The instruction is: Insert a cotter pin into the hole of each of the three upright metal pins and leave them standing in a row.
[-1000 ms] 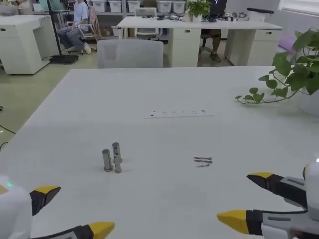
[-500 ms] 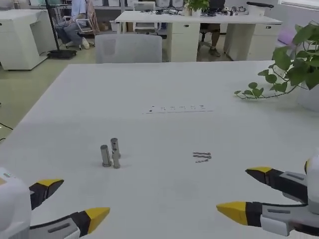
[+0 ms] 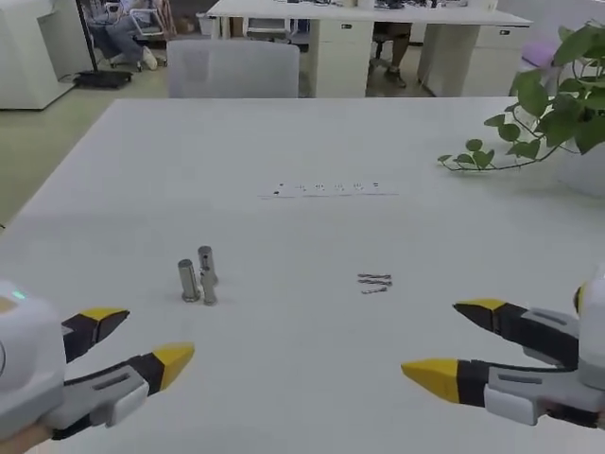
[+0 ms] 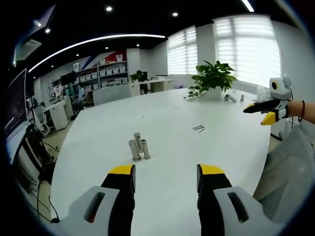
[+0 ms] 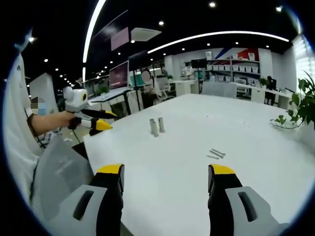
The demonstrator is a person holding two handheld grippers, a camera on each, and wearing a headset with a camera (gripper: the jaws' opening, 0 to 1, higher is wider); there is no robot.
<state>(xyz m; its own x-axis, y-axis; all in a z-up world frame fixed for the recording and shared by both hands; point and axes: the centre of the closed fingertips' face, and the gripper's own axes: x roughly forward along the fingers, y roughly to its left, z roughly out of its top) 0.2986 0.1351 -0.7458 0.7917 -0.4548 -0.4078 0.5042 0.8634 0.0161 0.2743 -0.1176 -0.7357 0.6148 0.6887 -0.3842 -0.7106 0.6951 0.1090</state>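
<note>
Left claw (image 3: 151, 335), spread like the right claw (image 3: 433, 338), has neared the metal pins (image 3: 197, 276) over open table (image 3: 302, 388).

I see the three metal pins (image 3: 197, 276) left of centre in the head view: short grey cylinders, all standing upright. They sit in a tight cluster, not a row, with two in front and one just behind. The cotter pins (image 3: 374, 283) lie flat on the white worktop (image 3: 302, 142) right of centre, well apart from the metal pins, as thin grey slivers bunched side by side.
</note>
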